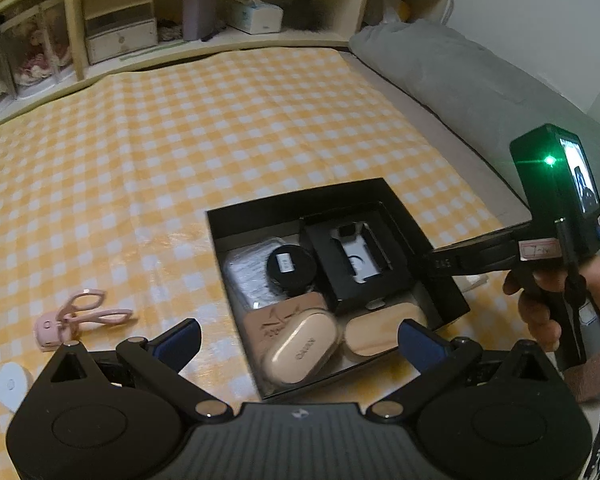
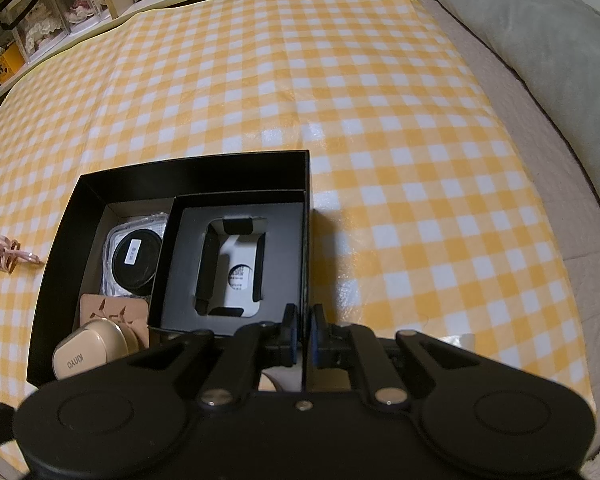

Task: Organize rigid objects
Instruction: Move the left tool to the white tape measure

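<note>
On checked cloth, right gripper [image 2: 303, 330] clamped on black box [image 2: 88, 184] wall, left gripper [image 1: 300, 336] wide open above.

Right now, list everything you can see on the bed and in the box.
black box: one, black, open, on the checked cloth
checked cloth: one, yellow and white, over the bed
small inner box: one, black, inside the black box
round jar: one, black, inside the black box
oval case: one, beige, inside the black box
eyelash curler: one, pink, on the cloth beside the box
pillow: one, grey, far corner
left gripper: open, empty
right gripper: shut on the box's side wall
</note>
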{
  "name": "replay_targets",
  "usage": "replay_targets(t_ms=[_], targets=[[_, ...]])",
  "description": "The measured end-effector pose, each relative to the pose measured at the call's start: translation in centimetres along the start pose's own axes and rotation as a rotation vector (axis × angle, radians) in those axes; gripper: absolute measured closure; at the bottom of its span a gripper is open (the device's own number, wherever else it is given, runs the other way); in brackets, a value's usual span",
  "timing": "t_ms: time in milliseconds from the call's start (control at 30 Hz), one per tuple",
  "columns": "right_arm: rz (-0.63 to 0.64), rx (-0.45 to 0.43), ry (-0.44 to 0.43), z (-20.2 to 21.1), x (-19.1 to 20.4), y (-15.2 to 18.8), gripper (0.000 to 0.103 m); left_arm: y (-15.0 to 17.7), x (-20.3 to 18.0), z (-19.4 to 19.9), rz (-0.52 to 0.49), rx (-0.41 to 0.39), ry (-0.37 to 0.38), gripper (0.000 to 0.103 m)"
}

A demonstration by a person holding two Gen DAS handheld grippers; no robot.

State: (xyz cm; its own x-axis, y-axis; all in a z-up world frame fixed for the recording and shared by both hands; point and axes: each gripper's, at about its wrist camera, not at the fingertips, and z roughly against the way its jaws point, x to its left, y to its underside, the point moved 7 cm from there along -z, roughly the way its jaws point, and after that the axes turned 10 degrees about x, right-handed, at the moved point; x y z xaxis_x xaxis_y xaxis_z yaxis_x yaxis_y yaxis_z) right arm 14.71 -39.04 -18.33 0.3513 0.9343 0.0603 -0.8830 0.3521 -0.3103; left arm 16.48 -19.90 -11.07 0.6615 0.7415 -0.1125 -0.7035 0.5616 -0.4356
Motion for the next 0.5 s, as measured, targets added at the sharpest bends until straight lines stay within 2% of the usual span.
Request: replay_targets(t_ms=[300, 500], targets=[[0.0, 0.0, 0.0, 0.0, 0.0, 0.0, 0.096, 0.3, 3.9, 2.4, 0.077, -0.044, -0.032, 0.0], [0.003, 0.001, 0.004, 0.0, 0.1, 0.1, 0.096, 0.3, 9.1, 3.9, 0.19, -0.067, -0.078, 0.0]])
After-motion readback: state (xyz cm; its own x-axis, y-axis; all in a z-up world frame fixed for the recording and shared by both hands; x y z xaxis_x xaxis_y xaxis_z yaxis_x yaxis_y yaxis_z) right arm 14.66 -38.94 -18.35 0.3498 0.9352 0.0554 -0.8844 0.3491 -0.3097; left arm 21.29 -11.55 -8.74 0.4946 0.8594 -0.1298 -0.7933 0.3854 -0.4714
